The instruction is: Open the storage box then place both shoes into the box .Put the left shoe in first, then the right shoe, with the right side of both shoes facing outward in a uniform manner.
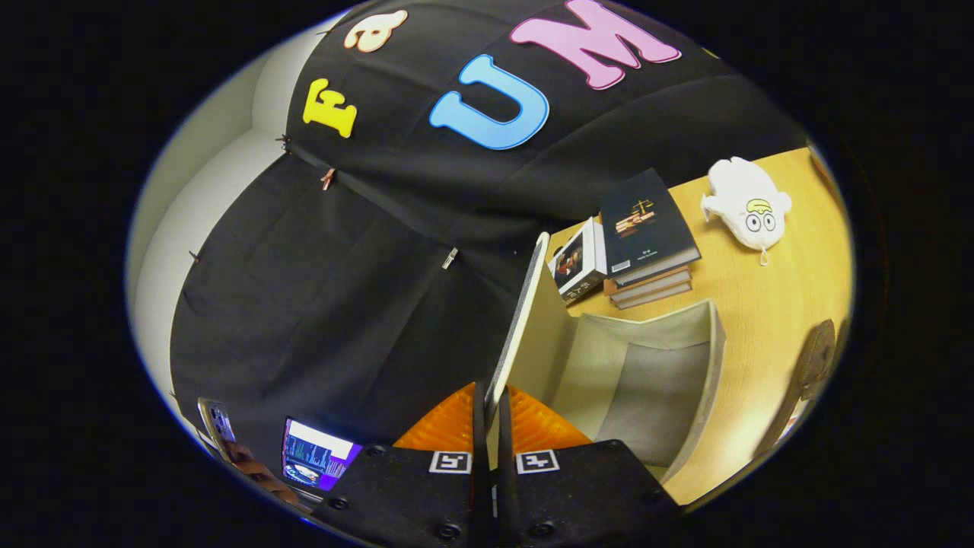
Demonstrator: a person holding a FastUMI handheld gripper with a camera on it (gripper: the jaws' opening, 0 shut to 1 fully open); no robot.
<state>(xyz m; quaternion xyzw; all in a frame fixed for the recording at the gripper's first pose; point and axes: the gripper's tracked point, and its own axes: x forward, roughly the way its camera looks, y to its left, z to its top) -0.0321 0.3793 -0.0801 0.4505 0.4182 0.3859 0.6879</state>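
Now one hand-held gripper (491, 426) pinches one storage box (647, 365) lid (521, 320).

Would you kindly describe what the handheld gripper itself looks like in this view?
The gripper has two black, grainy blocks side by side, each carrying a square black-and-white marker and round screws. Its two fingers are wedge-shaped with ribbed faces, pressing on the storage box lid between them.

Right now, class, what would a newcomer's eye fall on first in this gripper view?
First, the gripper, its fingers pinched on the raised lid of the open storage box, which stands just ahead on the wooden table. Beyond the box lies a stack of books, with a white plush toy beside them.
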